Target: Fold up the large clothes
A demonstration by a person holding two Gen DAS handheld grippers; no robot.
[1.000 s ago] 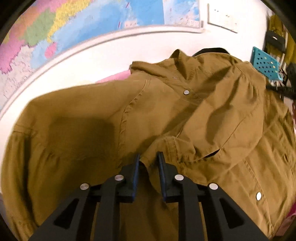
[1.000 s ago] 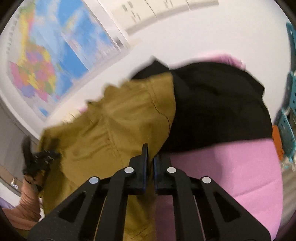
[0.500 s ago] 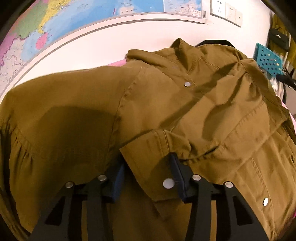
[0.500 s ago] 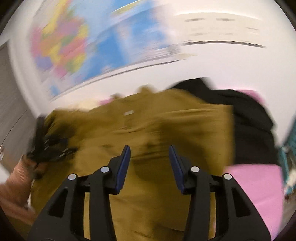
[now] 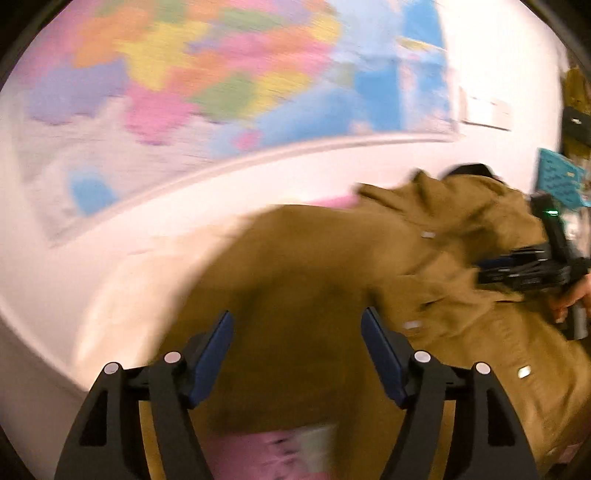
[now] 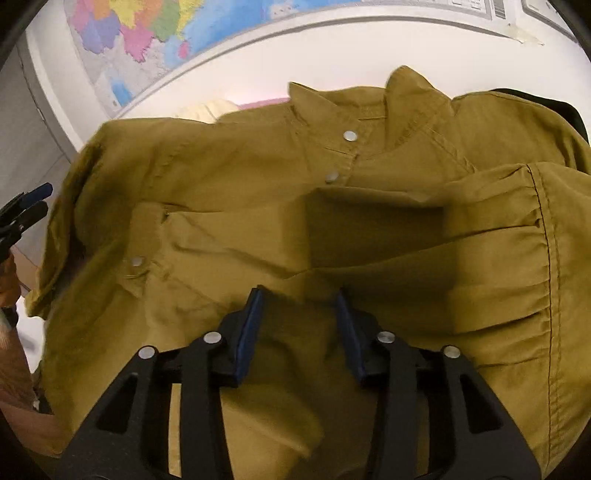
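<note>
A mustard-brown button shirt (image 6: 258,206) lies spread face up, collar toward the wall, with both sleeves folded in over its front. It also shows, blurred, in the left wrist view (image 5: 332,266). My left gripper (image 5: 297,332) is open and empty above the shirt's left edge. My right gripper (image 6: 300,299) is open, jaws apart just over the folded sleeve cloth, holding nothing. The right gripper also shows at the right edge of the left wrist view (image 5: 524,269), and the left gripper at the left edge of the right wrist view (image 6: 26,210).
A coloured wall map (image 6: 166,33) hangs behind the white surface (image 5: 110,266). Pink cloth (image 5: 280,450) lies under the shirt. A black garment (image 6: 569,110) peeks out at the far right. A teal perforated basket (image 5: 557,177) stands at the right.
Both grippers let go of the shirt and opened. The left gripper swung away to the left of the shirt. The right gripper moved over the folded sleeve.
</note>
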